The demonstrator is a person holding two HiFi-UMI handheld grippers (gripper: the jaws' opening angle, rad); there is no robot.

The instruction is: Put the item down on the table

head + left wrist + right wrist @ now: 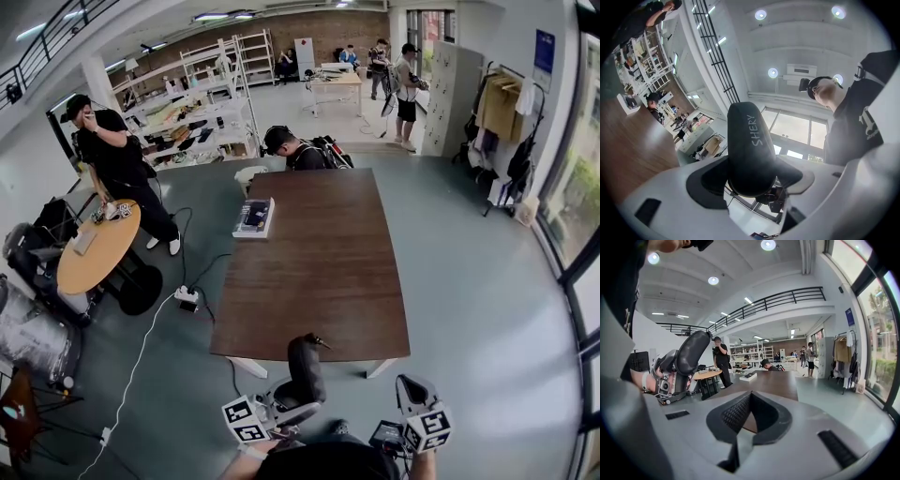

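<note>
Item: a black case [751, 145], long and rounded, standing upright in the air just short of the near edge of the tabletop [319, 272], not touching it.
Writing: "SHERY" in white capitals runs along the side of the case.
Left tool [284, 405]: clamped on the lower end of the case, one jaw on each side.
Right tool [749, 401]: jaws together at the tips, nothing between them, held to the right of the left tool and apart from it.
Tabletop: dark brown wood, with a flat box [254, 217] near its far left corner; print on the box is too small to read.
Markers: black-and-white squares on each tool's cube.
</note>
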